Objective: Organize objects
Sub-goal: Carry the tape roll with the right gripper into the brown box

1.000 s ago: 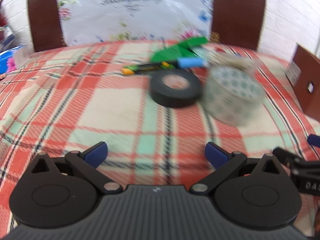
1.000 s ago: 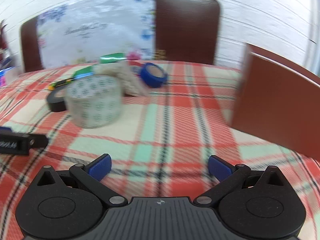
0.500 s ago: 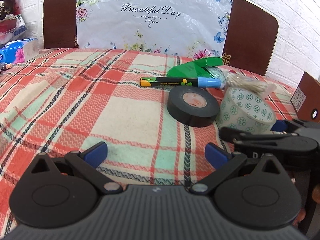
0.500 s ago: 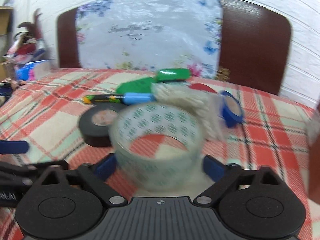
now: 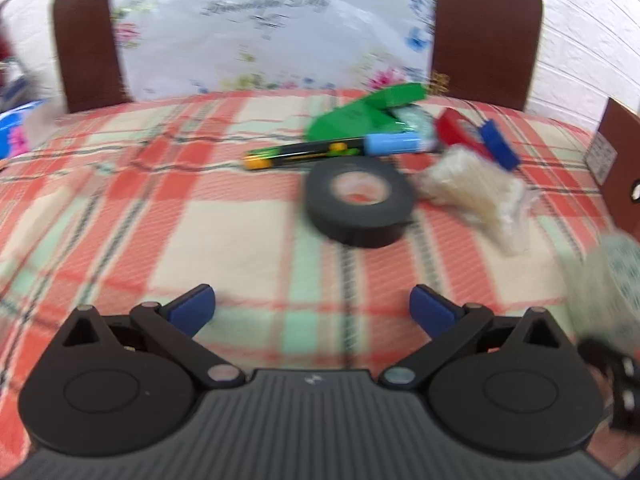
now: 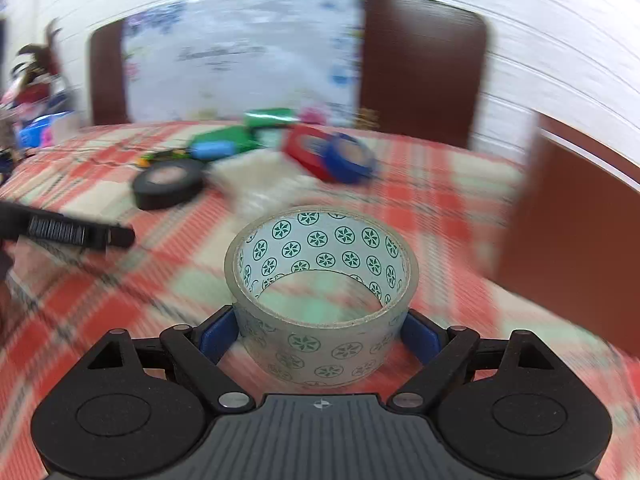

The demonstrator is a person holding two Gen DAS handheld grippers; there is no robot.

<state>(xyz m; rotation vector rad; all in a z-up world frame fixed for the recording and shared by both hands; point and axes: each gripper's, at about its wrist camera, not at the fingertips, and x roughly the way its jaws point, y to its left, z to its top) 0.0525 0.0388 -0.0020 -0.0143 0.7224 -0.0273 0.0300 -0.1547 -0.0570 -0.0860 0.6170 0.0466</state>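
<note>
Two blue pads of the right gripper [image 6: 320, 336] clamp the patterned clear tape roll [image 6: 322, 300] across its width, lifted just right of the black tape roll [image 5: 359, 202]; the left gripper [image 5: 312, 308] stands wide, empty.

Plaid tablecloth [image 5: 224, 232], brown chair backs [image 6: 420, 68], floral plastic sheet [image 5: 272, 28]

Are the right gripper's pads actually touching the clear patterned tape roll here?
Touching. The right wrist view shows the right gripper with both blue pads pressed against the outer wall of the clear patterned tape roll, with no gap on either side.
</note>
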